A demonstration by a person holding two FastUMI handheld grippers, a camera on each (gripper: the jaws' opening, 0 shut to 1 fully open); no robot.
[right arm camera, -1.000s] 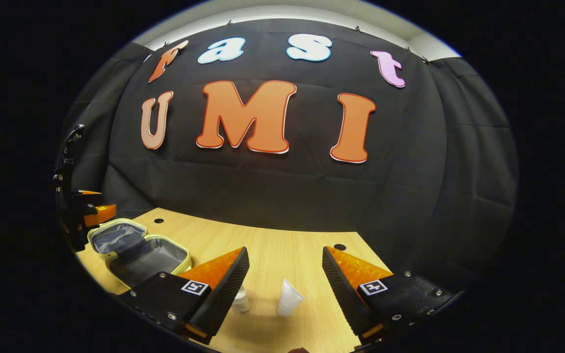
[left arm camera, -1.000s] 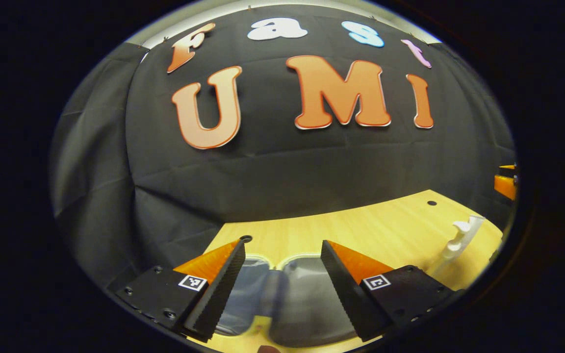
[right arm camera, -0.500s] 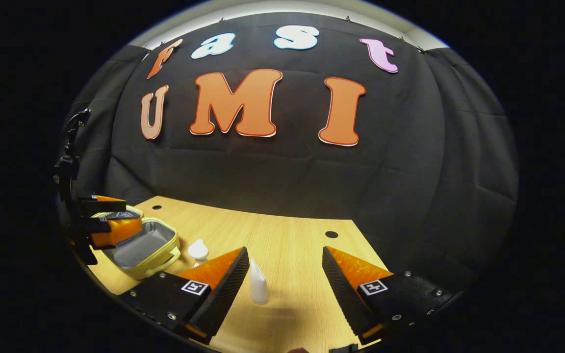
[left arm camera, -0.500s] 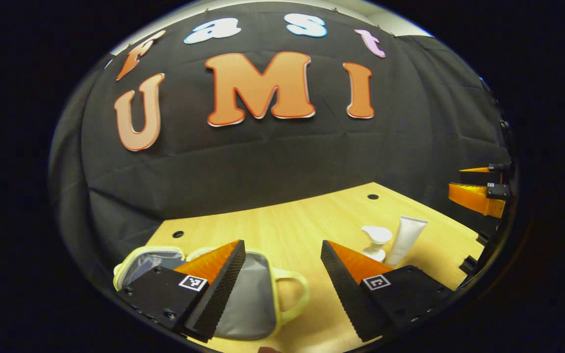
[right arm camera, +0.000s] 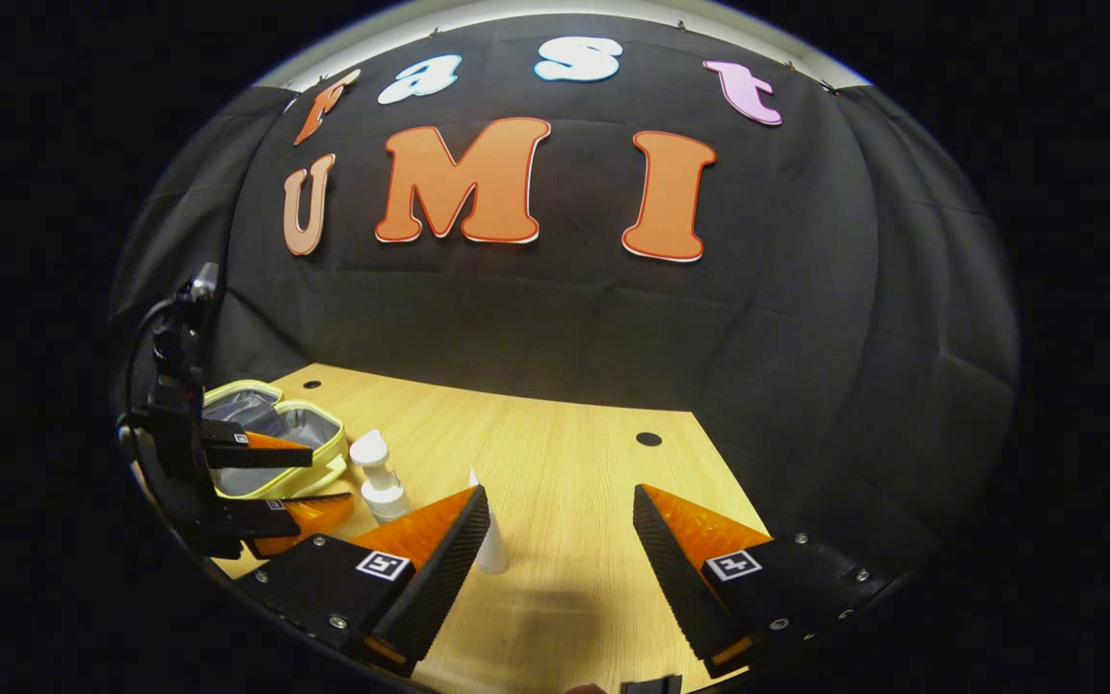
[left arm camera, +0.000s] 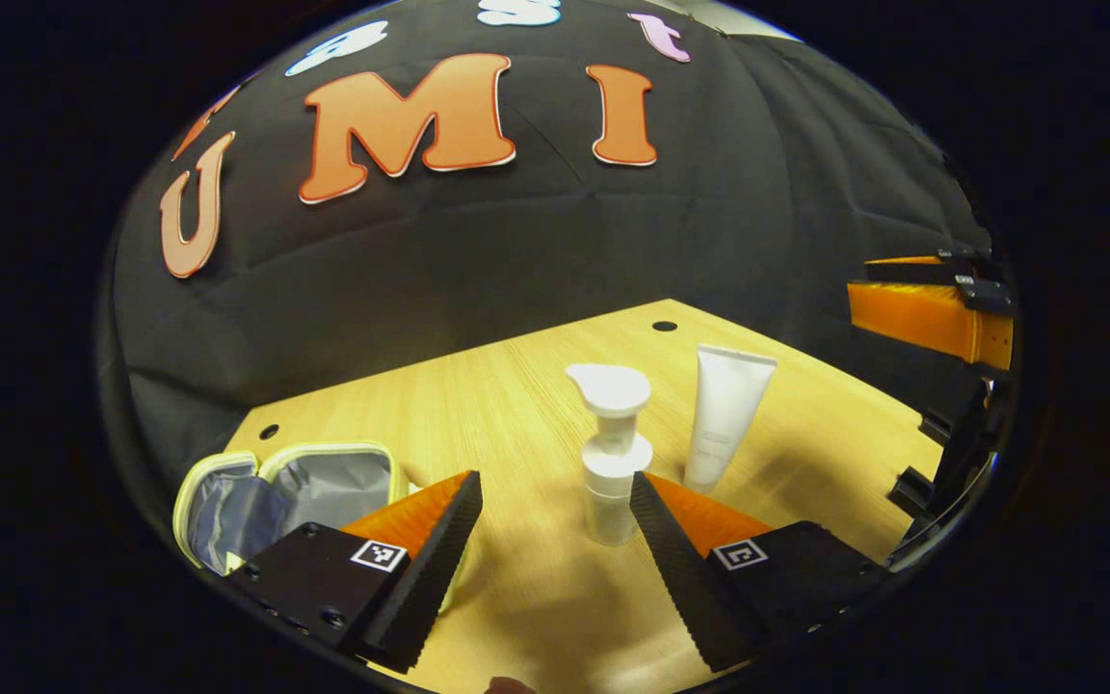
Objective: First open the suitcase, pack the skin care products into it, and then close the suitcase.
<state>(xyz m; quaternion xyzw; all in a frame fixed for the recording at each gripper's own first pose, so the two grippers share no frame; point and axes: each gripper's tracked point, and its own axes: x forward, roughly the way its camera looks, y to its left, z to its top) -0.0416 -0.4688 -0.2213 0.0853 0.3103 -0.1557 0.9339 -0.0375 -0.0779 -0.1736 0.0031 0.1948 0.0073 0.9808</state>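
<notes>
Pump bottle (left arm camera: 610, 453) stands upright between left gripper (left arm camera: 555, 525) open fingers (left arm camera: 435, 554)

You work in a recording booth: black cloth wall (right arm camera: 555, 328) behind a bare wooden table (right arm camera: 565, 482).

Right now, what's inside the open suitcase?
The suitcase lies open, showing grey lining and no product in the part that is visible. The left tool covers its near corner. The pump bottle and tube stand on the table.
</notes>
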